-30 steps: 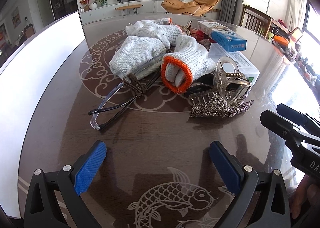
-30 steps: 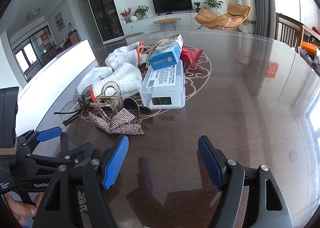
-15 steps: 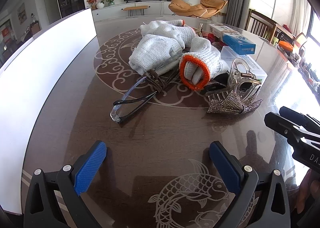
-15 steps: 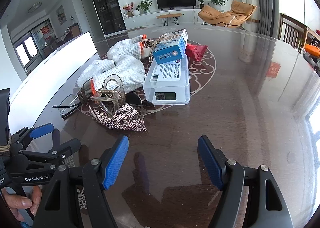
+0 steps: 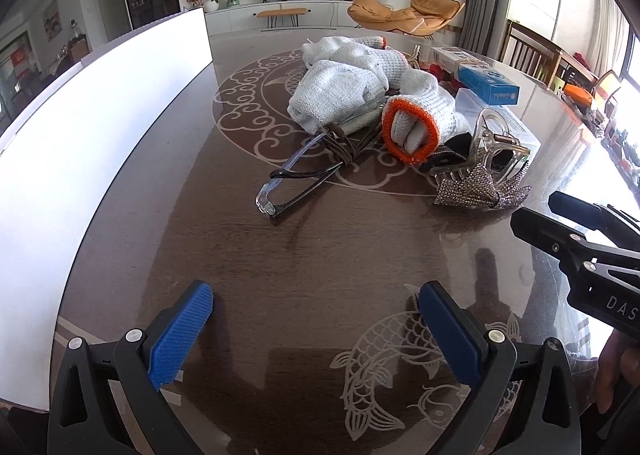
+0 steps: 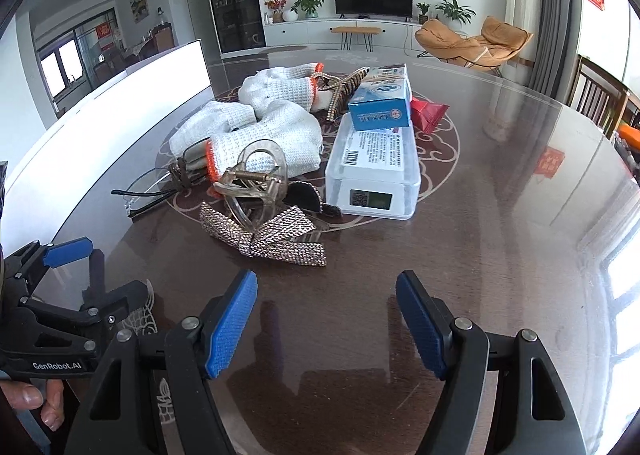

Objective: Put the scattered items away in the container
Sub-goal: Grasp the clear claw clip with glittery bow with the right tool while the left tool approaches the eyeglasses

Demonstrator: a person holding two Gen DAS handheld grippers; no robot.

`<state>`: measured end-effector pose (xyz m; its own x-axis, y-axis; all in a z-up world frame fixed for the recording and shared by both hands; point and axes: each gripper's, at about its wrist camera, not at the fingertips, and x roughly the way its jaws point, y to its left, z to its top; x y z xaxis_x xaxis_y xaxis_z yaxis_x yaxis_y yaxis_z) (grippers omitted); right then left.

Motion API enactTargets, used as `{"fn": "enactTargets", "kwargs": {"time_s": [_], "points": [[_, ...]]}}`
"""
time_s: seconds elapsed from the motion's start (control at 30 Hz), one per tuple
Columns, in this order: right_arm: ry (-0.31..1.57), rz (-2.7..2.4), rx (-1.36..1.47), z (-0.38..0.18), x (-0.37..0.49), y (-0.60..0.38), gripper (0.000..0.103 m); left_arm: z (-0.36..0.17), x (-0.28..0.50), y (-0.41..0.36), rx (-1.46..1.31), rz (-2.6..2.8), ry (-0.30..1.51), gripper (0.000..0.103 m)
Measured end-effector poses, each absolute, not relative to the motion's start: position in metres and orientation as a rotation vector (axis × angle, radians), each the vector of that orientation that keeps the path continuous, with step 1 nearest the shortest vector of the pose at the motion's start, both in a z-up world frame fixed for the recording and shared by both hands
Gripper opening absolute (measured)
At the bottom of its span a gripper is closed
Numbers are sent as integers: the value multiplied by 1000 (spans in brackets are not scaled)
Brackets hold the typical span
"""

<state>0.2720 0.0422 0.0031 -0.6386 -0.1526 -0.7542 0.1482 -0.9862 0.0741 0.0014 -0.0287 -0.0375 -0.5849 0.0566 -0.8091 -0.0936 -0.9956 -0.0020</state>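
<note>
Container (image 5: 100, 143): white, along the bench's left edge; its inside is not visible. Clutter at the bench (image 5: 280, 255) centre: knit gloves (image 5: 344, 91), clear glasses (image 5: 296, 179), transparent claw clip (image 6: 256, 179), rhinestone bow (image 6: 264, 235), lidded plastic box (image 6: 376, 175) with blue carton (image 6: 382, 103) atop. Left gripper (image 5: 316, 331) and right gripper (image 6: 326, 319) hover over the near edge, fingers spread wide, holding nothing.

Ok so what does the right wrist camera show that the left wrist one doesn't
Only the right wrist view shows the clear plastic box's labelled lid, the red packet and the left gripper with its jaws apart. Only the left wrist view shows the fish inlay on the table and the right gripper. Both share the white gloves, glasses, sparkly bow and blue carton.
</note>
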Motion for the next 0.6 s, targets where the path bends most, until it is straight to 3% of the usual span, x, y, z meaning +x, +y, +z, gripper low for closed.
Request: {"fn": "enactTargets", "kwargs": {"time_s": [0.3, 0.43, 0.6], "points": [[23, -2770, 1261, 10, 234, 1, 73, -39, 3, -31, -1353, 2745, 59, 103], [-90, -2896, 1320, 7, 244, 39, 73, -39, 2, -31, -1353, 2742, 61, 103], [-2, -2996, 1335, 16, 288, 82, 73, -40, 0, -34, -1331, 2688, 101, 103]]}}
